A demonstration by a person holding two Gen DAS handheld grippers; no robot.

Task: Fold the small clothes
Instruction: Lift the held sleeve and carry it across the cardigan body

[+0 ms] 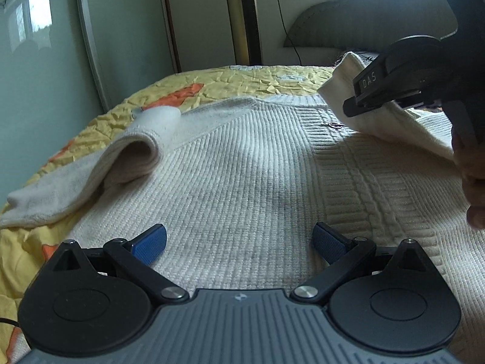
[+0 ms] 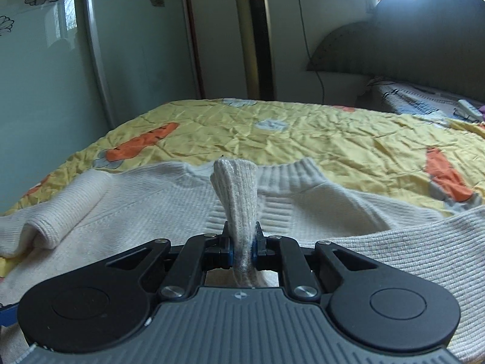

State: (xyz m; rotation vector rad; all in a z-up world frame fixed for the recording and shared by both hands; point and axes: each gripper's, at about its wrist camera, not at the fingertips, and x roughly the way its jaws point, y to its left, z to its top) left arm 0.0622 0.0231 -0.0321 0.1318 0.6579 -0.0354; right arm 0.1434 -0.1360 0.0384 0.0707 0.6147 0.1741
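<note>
Sweater (image 1: pixel 242 163), cream knit, lies spread flat on the bed (image 2: pixel 303 139), collar toward the far side. My right gripper (image 2: pixel 244 242) has its jaws clamped narrow on the bunched cuff of one sleeve (image 2: pixel 409 251), lifted clear of the body panel. Left gripper (image 1: pixel 239 242) hovers low over the hem end, jaws wide, nothing between them. Other sleeve (image 1: pixel 130 148) lies partly doubled over at the far edge. Step in hand, as I judge it: lay the held sleeve across the chest. I should carry it level, lower before releasing, and keep it off the button (image 1: pixel 335 126) placket so it lies flat.
</note>
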